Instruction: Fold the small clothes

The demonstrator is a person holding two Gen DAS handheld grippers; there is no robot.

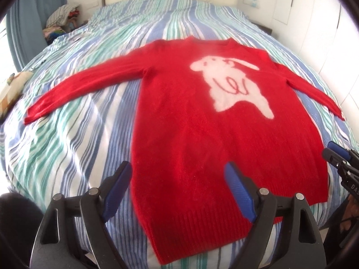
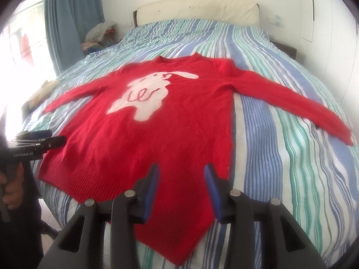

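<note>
Red sweater (image 1: pixel 202 145) lies flat, front up, on the striped bedspread (image 1: pixel 78 145), both sleeves spread out to the sides, neck toward the headboard (image 2: pixel 197 11). White rabbit motif (image 1: pixel 233 83) on the chest. Ribbed hem is at the near edge of the bed.

Left gripper (image 1: pixel 177 174): jaws spread wide, nothing between the blue pads (image 1: pixel 116 192), hovering above the hem's left corner (no contact with the knit that I can see).

Right gripper (image 2: pixel 181 174): jaws partly apart, narrower gap than the left, empty, above the hem's right corner. Pads are clear of the fabric.

Each gripper shows at the edge of the other's view; a hand (image 2: pixel 11 186) grips the left handle.

Pile of clothes (image 1: pixel 60 20) sits beside the bed's far left corner, blue curtain (image 2: pixel 67 18) behind it.
</note>
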